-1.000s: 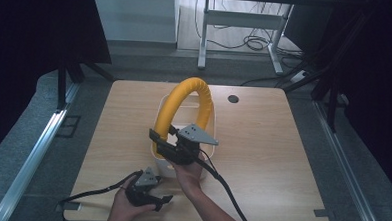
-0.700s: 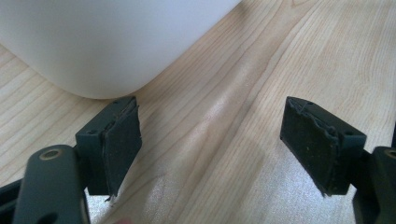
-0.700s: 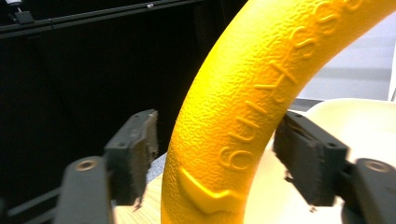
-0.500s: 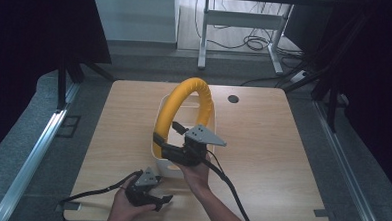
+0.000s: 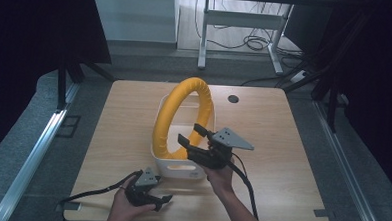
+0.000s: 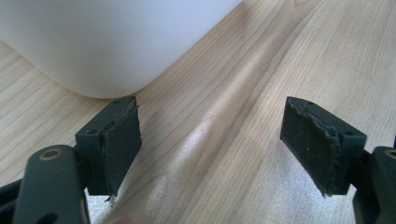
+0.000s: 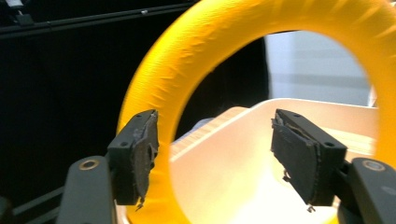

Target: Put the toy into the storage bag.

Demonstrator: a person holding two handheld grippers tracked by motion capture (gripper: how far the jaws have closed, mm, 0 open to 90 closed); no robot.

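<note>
A thick yellow foam ring [image 5: 180,115] stands upright in a white plastic bin [image 5: 177,168] at the middle of the wooden table [image 5: 282,144]. My right gripper [image 5: 193,134] hangs open just right of the ring's lower part, over the bin's near right corner. In the right gripper view the yellow ring [image 7: 196,60] arches ahead of the open gripper [image 7: 215,154], with the bin's inside [image 7: 243,163] below. My left gripper [image 5: 159,199] rests open near the table's front edge, left of centre. The left gripper view has the gripper [image 6: 215,154] empty over bare wood, with the bin's rounded corner [image 6: 93,46] just ahead.
A dark round hole [image 5: 233,98] sits in the tabletop at the back right. Cables trail from both grippers toward the front edge. Metal rails [image 5: 32,148] run along the floor on both sides. A desk frame and cables [image 5: 237,37] stand beyond the table.
My right gripper has moved to the right, off the ring's lower left side and across to its right. The left gripper has stayed put.
</note>
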